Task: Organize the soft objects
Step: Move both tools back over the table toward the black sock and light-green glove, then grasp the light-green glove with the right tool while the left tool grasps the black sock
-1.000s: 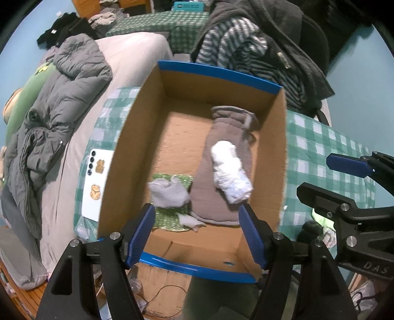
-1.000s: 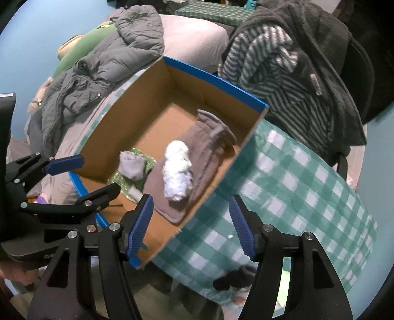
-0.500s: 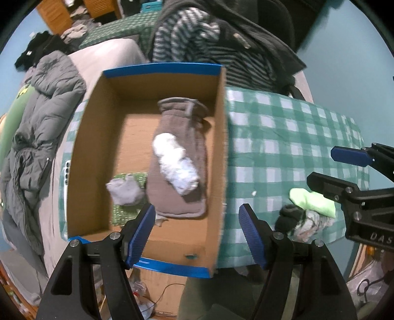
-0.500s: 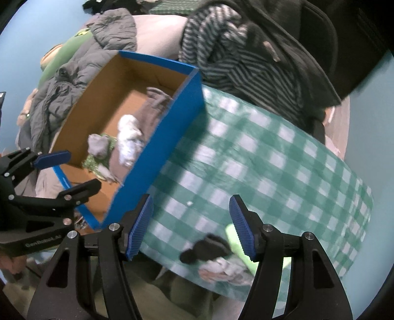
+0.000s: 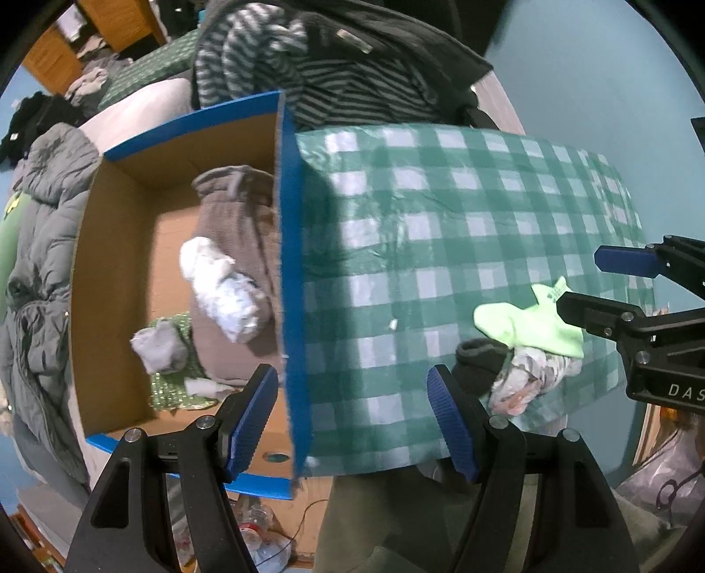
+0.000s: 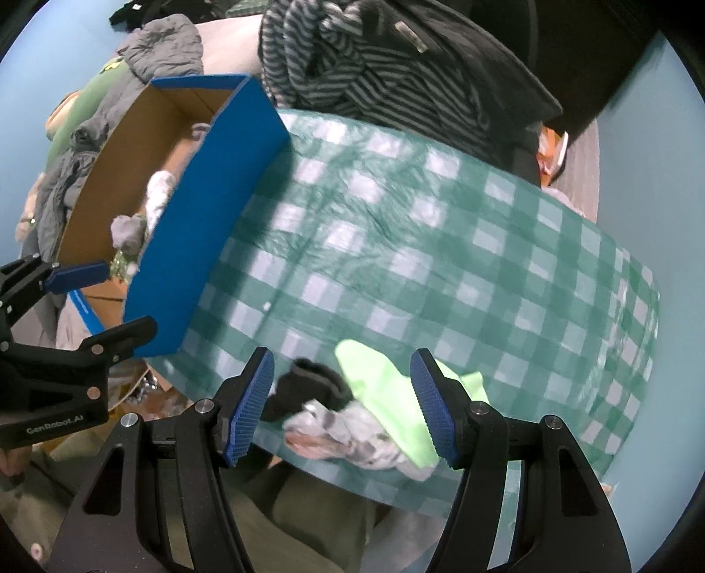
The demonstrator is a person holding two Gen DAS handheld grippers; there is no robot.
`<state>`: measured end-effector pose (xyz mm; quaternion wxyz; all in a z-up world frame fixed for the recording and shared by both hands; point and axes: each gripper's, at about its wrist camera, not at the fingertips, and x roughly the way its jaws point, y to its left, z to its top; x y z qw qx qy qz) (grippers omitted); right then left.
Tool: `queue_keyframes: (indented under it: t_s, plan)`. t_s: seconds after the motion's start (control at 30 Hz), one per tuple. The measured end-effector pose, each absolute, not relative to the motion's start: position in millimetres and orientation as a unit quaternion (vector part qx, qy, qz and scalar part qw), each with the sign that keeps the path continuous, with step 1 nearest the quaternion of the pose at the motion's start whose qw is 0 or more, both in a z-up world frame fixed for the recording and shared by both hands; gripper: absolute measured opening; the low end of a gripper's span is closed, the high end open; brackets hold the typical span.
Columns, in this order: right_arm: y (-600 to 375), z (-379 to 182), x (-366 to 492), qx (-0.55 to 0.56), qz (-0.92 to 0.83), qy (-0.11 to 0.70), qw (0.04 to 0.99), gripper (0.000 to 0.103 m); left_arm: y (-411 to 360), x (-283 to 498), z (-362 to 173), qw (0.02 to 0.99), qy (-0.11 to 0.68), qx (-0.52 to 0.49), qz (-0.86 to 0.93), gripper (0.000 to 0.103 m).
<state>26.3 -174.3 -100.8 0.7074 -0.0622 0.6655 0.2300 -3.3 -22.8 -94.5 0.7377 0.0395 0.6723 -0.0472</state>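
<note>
One blue cardboard box (image 5: 288, 282) at left holds four soft items. Right of it, three lie on the checked tablecloth (image 5: 440, 211): black sock (image 6: 308, 383), patterned cloth (image 6: 343, 436), green sock (image 6: 387, 396). Left gripper (image 5: 352, 414) and right gripper (image 6: 341, 405) gape empty.

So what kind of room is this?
Probably a lived-in bedroom: a grey puffer jacket lies on what looks like a bed, a striped grey garment hangs behind the green checked tablecloth, and wooden furniture stands further back.

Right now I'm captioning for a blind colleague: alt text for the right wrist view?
The open right tool hovers over a lime green sock, a black sock and a grey patterned cloth on the checked tablecloth, blue box at left.
</note>
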Motion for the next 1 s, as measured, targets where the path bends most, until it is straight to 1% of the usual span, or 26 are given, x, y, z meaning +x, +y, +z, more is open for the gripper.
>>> queue_keyframes:
  t_s: [0.13, 0.47, 0.7, 0.8, 1.0]
  plan:
    - [-185.4, -111.1, 21.9, -0.060, 0.226, 0.674, 0.701, 0.065, -34.4, -4.3, -104.4, 0.729, 0.681, 0.043, -0.056, 0.072]
    - [-206.9, -157.1, 10.8, -0.058, 0.210, 0.700, 0.680, 0.065, -59.7, -5.0, -136.4, 0.705, 0.704, 0.057, -0.068, 0.073]
    - [-215.1, -174.5, 6.8, -0.059, 0.206, 0.709, 0.672, 0.065, -72.0, -5.8, -157.3, 0.689, 0.719, 0.064, -0.070, 0.074]
    - [-219.2, -178.8, 3.9, -0.058, 0.207, 0.711, 0.669, 0.065, -76.0, -7.7, -162.4, 0.683, 0.724, 0.061, -0.073, 0.077]
    - [-224.4, -199.7, 0.1, -0.058, 0.198, 0.723, 0.659, 0.066, -86.0, -12.7, -175.4, 0.675, 0.732, 0.061, -0.072, 0.077]
